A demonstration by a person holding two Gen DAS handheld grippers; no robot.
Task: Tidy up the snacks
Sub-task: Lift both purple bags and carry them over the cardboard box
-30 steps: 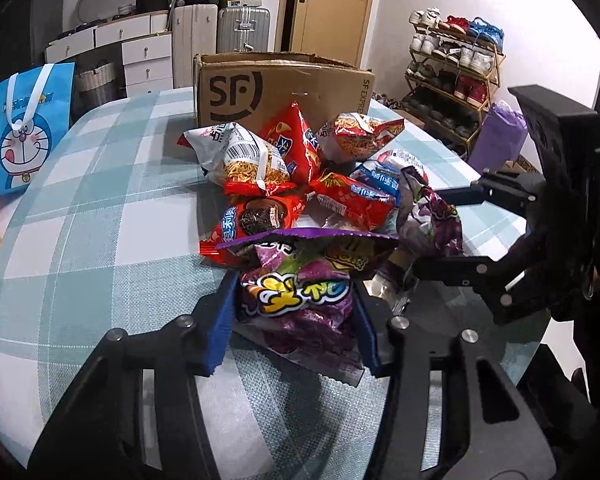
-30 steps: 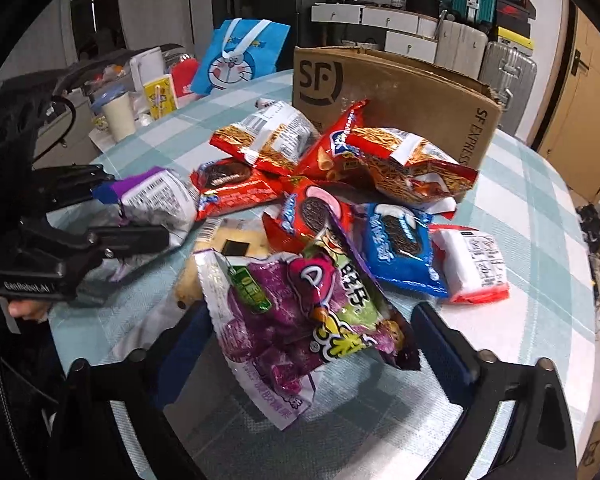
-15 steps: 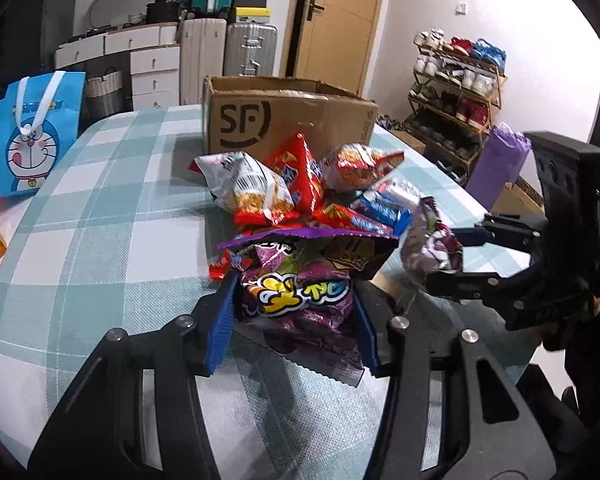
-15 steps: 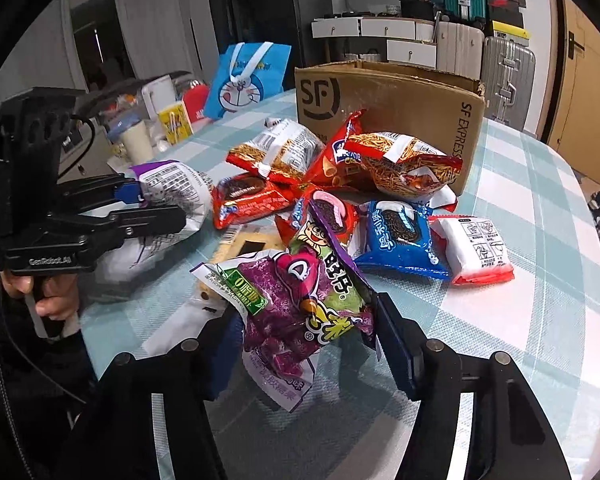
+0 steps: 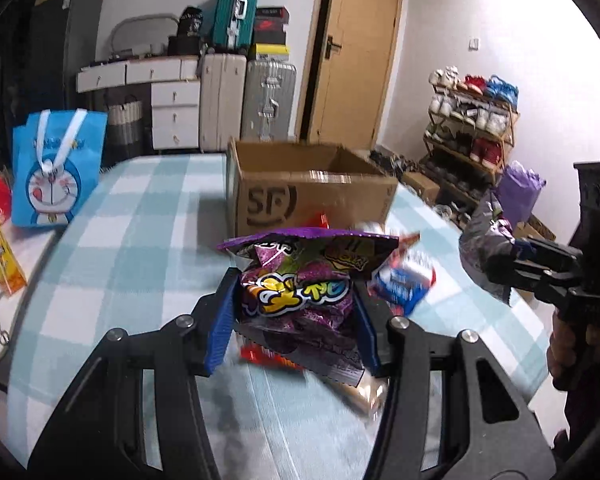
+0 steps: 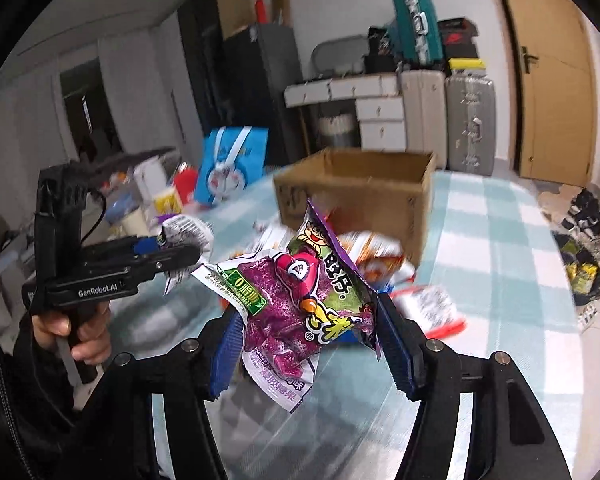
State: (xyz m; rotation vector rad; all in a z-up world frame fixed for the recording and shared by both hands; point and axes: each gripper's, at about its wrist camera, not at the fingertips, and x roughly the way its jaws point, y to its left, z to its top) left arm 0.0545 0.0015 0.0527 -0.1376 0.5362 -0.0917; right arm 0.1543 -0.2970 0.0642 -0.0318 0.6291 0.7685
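two purple candy bags ride clamped, one in the left gripper [image 5: 296, 312], one in the right gripper [image 6: 308, 340]; next, carry both over the open cardboard box [image 5: 308, 196] at 12 o'clock.

blue Doraemon bag [image 5: 56, 168], shoe rack [image 5: 470, 120], suitcases [image 5: 248, 100]

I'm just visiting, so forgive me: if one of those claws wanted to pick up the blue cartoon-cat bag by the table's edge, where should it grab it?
Probably by the white ribbon handles, coming down from above. The blue cartoon bag stands upright, its flat face is far wider than a pinch, and the looped handles lie against its upper front, thin enough for two fingers to close on. Both grippers are busy now, each holding a purple snack bag.
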